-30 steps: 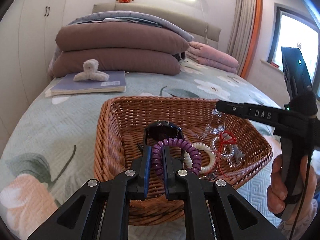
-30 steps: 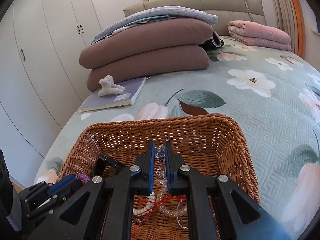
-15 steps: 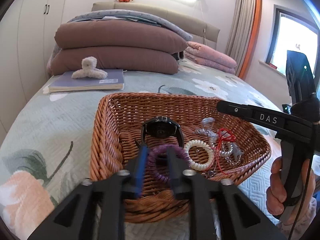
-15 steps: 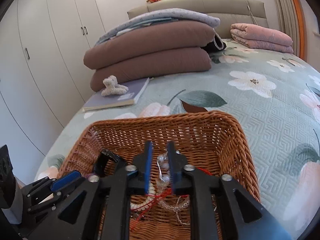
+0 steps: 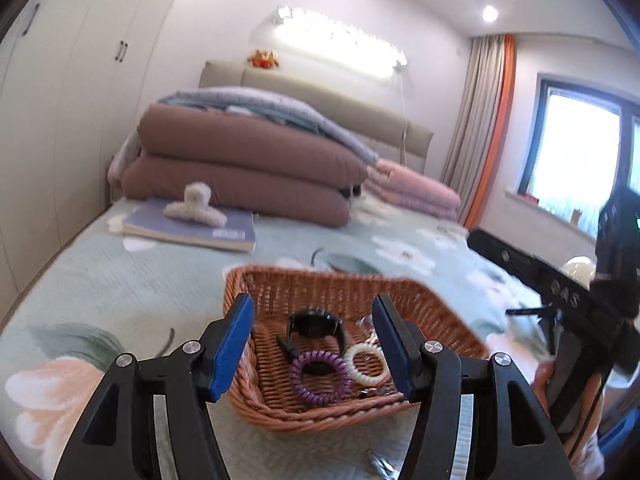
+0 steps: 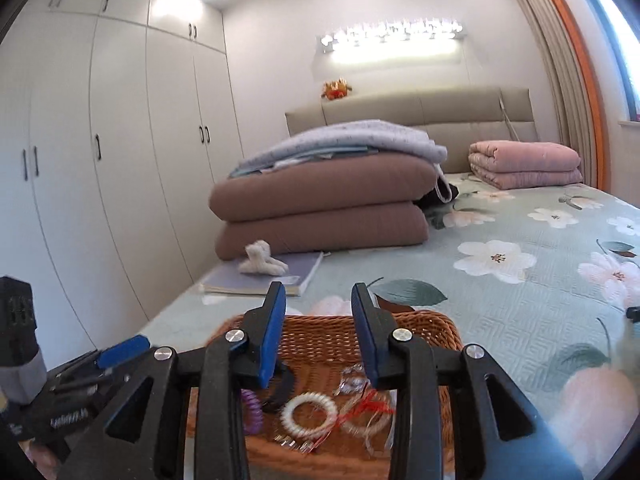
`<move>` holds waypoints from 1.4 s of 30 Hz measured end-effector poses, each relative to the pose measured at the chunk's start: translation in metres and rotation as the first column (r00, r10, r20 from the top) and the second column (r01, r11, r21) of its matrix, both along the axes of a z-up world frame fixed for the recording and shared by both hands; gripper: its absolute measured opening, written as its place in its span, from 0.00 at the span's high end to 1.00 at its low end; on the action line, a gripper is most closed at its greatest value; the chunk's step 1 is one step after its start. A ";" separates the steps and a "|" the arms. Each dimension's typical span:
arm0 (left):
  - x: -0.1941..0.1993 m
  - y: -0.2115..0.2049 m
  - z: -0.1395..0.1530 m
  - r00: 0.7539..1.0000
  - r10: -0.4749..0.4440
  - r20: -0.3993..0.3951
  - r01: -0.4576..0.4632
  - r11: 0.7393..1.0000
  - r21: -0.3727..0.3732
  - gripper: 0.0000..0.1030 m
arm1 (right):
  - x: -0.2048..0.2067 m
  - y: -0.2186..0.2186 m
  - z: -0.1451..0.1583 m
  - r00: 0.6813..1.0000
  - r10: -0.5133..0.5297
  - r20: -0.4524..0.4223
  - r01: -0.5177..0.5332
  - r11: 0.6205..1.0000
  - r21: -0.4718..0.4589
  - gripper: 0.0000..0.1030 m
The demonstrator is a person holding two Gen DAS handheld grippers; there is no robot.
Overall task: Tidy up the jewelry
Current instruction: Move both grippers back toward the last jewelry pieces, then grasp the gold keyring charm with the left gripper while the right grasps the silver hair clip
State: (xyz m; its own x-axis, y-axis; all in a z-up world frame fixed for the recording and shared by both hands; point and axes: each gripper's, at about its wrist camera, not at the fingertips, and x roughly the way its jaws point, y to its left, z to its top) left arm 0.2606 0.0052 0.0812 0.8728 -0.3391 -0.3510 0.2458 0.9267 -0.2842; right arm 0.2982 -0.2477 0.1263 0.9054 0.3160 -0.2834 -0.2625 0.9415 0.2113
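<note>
A wicker basket (image 5: 256,284) (image 6: 440,322) sits on the bed. In it lie a purple coil hair tie (image 5: 320,378) (image 6: 251,410), a black watch (image 5: 316,326), a white coil bracelet (image 5: 367,364) (image 6: 309,414), a red-string bracelet (image 6: 366,410) and clear bead pieces (image 6: 352,380). My left gripper (image 5: 314,346) is open and empty above the basket's near side. My right gripper (image 6: 319,332) is open and empty above the basket. The right tool also shows at the right of the left wrist view (image 5: 560,300).
A purple notebook (image 5: 192,230) (image 6: 296,276) with a white fluffy hair claw (image 5: 194,206) (image 6: 262,262) lies beyond the basket. Folded brown quilts (image 5: 240,168) (image 6: 320,208) and pink blankets (image 6: 524,164) are stacked at the headboard. White wardrobes (image 6: 100,180) stand left.
My left gripper has opened and let the purple hair tie drop into the basket. My right gripper has opened too. Both have lifted and pulled back from the basket.
</note>
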 end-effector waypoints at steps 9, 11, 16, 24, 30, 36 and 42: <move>-0.086 0.011 -0.021 0.996 -0.075 -0.055 0.075 0.997 0.009 0.39 | -0.071 0.014 -0.038 0.975 0.154 -0.160 -0.153 0.988 0.017 0.64; -0.098 0.010 -0.039 0.991 -0.079 -0.109 0.082 0.996 0.020 0.39 | -0.079 0.027 -0.052 0.966 0.157 -0.203 -0.166 0.986 -0.024 0.64; -0.112 -0.004 -0.062 0.976 -0.102 -0.194 0.115 0.992 0.057 0.39 | -0.091 0.039 -0.081 0.942 0.179 -0.283 -0.199 0.979 -0.040 0.64; -0.117 -0.040 -0.084 0.948 -0.181 -0.261 0.229 0.959 0.165 0.39 | -0.074 0.036 -0.114 0.885 0.223 -0.408 -0.241 0.971 0.007 0.64; -0.120 -0.055 -0.089 0.939 -0.206 -0.276 0.269 0.939 0.213 0.40 | -0.069 0.051 -0.126 0.868 0.201 -0.454 -0.253 0.966 -0.056 0.64; -0.114 -0.054 -0.089 0.922 -0.209 -0.325 0.273 0.948 0.165 0.47 | -0.054 0.052 -0.133 0.838 0.185 -0.514 -0.241 0.969 -0.045 0.64; -0.107 -0.057 -0.096 0.905 -0.205 -0.374 0.273 0.952 0.138 0.55 | -0.048 0.066 -0.135 0.831 0.145 -0.537 -0.243 0.963 -0.115 0.65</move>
